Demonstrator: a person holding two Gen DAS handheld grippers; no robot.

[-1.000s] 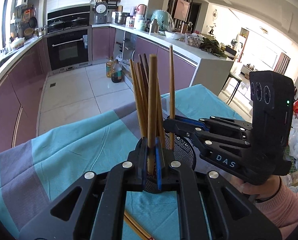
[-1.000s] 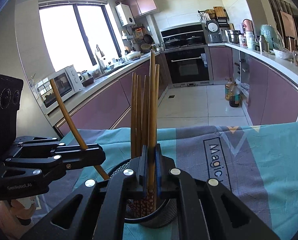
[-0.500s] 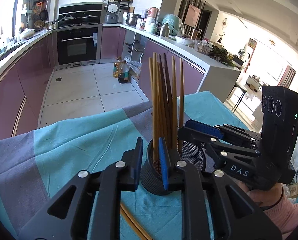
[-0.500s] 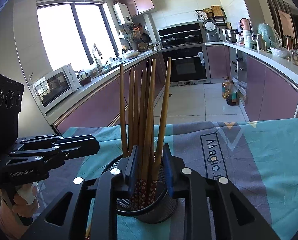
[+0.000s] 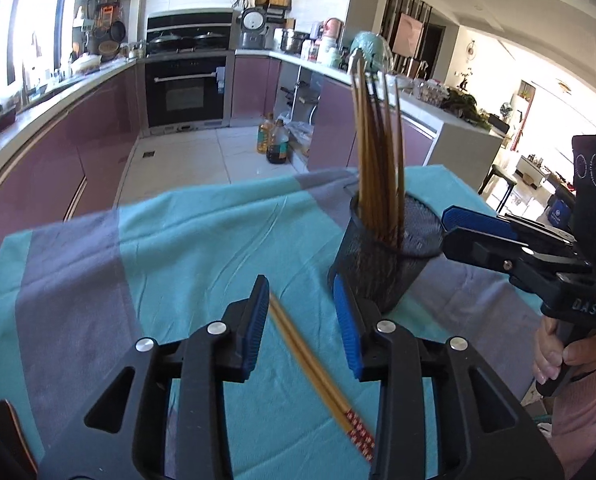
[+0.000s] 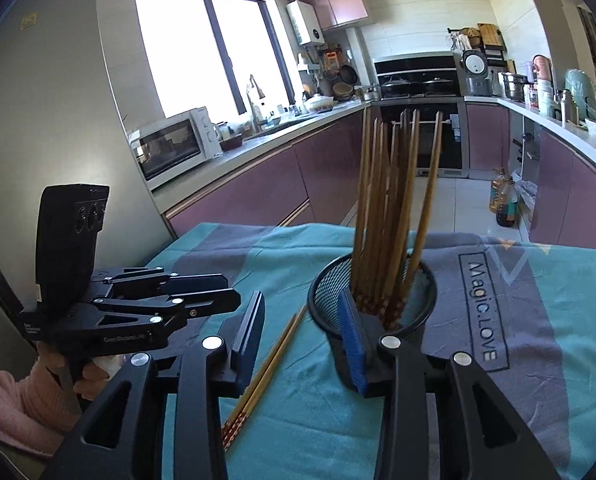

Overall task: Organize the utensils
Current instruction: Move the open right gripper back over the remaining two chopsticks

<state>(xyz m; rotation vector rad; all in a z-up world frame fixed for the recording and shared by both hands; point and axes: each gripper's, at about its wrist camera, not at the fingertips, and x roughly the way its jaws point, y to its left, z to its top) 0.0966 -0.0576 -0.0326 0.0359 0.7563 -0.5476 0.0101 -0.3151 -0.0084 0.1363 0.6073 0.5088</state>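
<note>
Left wrist view: both tools, left point(image 5: 300, 320) and right point(image 6: 304, 330), opening, empty; loose chopstick pair point(image 5: 318, 372) flat on tabletop point(image 5: 178, 248), likely next for mesh holder point(image 5: 382, 264).

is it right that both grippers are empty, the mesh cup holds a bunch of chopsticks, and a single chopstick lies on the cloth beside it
Not quite: a pair of chopsticks lies on the cloth, not one, as the right wrist view shows. The rest holds: the left gripper and right gripper are empty, jaws opening, and the mesh cup holds a bunch.
</note>
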